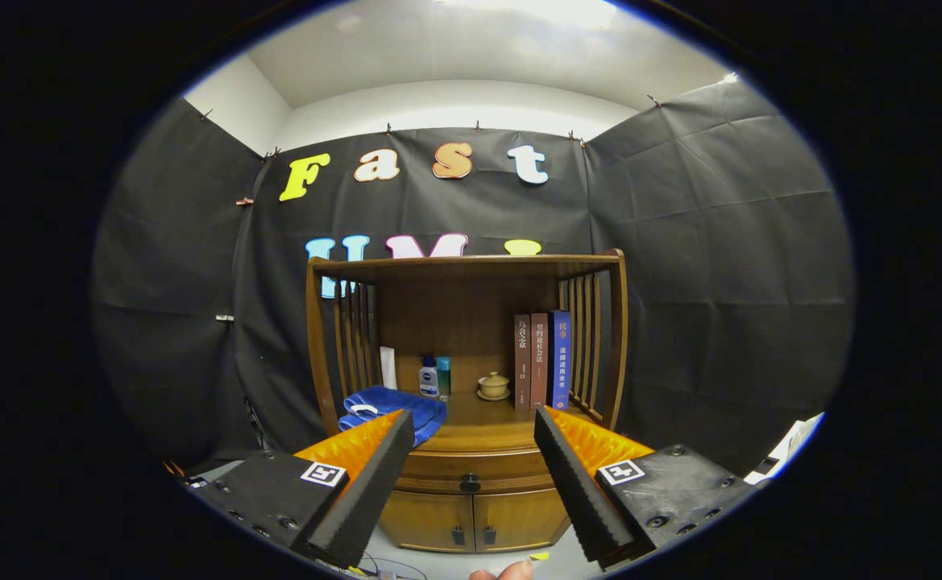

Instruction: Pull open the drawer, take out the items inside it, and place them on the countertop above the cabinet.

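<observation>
While the drawer (471, 471) sits closed, claw (475, 435) released before it, blue towel (394, 409) and books (543, 360) above.

Black cloth walls (680, 242), white ceiling (454, 48) above.

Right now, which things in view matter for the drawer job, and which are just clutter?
Job:
- drawer, shut, with dark knob
- countertop above it, the drop spot
- gripper, fingers open, empty, drawer beyond them

Lying about:
- blue towel
- three books
- two bottles
- small lidded cup
- lower cabinet doors
</observation>
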Available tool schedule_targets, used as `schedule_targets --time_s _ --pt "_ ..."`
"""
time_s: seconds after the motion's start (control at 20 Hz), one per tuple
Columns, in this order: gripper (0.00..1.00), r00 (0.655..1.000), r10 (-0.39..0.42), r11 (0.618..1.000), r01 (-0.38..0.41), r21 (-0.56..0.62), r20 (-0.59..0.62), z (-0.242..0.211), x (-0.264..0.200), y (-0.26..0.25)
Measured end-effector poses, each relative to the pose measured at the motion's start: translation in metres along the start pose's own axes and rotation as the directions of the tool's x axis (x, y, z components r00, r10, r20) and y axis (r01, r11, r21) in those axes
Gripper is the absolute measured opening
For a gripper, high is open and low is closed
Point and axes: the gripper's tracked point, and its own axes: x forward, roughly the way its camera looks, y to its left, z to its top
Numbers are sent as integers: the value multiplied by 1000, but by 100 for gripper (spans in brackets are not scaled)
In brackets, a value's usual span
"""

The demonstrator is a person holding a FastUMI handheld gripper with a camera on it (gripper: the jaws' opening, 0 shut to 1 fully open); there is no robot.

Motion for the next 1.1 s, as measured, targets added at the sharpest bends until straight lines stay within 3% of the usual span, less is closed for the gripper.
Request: schedule_targets --time_s 0.15,0.5,0.95,1.1 --pt "98 1000 1 1000 -1 7 -14 -27 33 3" --pt "98 996 32 999 -32 -4 -89 -137 111 13" --pt "98 971 48 999 -44 22 -233 -258 160 14" --pt "81 964 34 999 -31 17 -265 -277 171 13"
